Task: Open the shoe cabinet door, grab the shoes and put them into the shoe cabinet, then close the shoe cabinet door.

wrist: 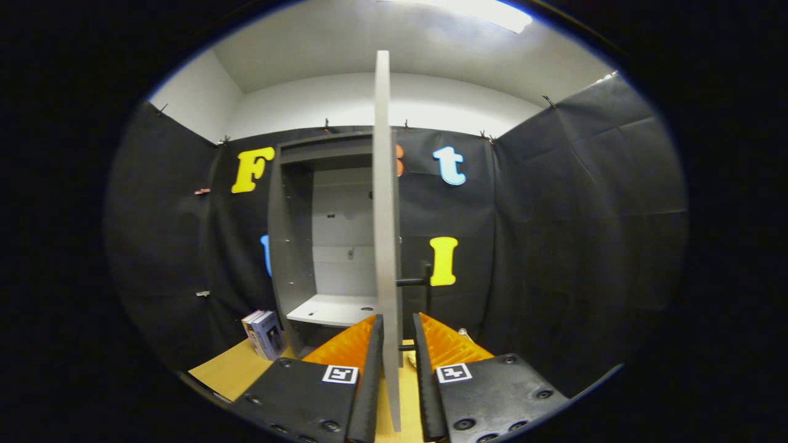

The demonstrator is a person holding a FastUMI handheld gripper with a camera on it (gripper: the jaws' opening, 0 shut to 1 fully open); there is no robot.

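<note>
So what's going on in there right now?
The hand-held gripper has the cabinet door edge-on between its fingers, by the door's lower part. Whether both fingers press on it is unclear. The door stands swung wide, its handle on the right face. The cabinet interior is open, with a pale shelf bare.

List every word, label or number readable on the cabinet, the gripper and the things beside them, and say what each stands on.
Boxes beside the shoe cabinet: print too small to read.
Square markers on the hand-held gripper: patterns only, no words.
Cabinet door, standing edge-on between the gripper's open fingers: no text.
</note>
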